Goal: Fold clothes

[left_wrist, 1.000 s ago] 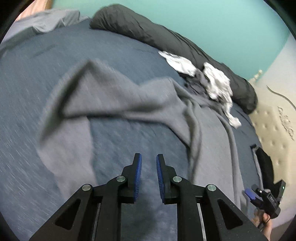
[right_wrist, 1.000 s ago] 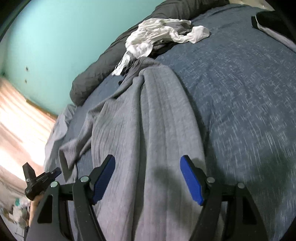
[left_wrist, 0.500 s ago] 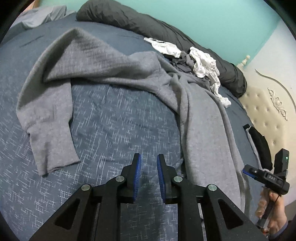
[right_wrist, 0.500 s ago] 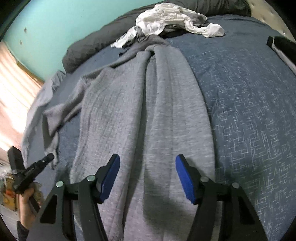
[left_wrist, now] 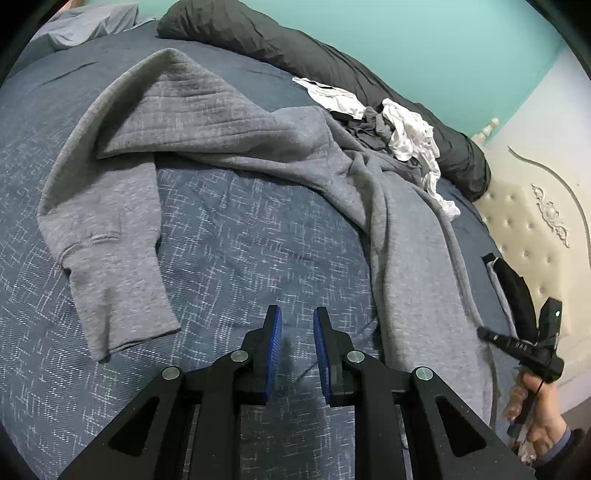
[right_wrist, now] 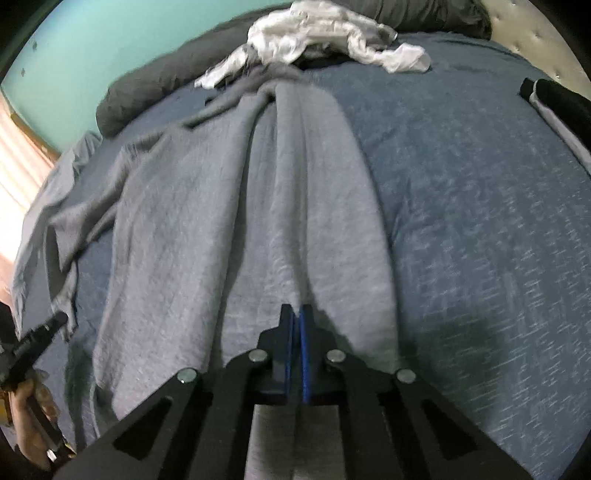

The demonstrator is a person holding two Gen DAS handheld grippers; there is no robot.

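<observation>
Grey sweater (right_wrist: 229, 229) spread on blue bedspread (right_wrist: 480, 221), hem pinched between pressed-together jaws of right gripper (right_wrist: 296, 314). Left gripper (left_wrist: 297, 325) narrowly parted, holding nothing, above bedspread; sleeve (left_wrist: 107, 258) ahead-left of jaws.

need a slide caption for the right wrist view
Right tool shut on a pinch of the grey sweater spread on the blue bed, white clothes piled beyond.

grey ribbed sweater (left_wrist: 229, 122) | navy white-flecked bedspread (left_wrist: 240, 229) | white garments (right_wrist: 314, 33) | teal wall (left_wrist: 424, 44)
</observation>
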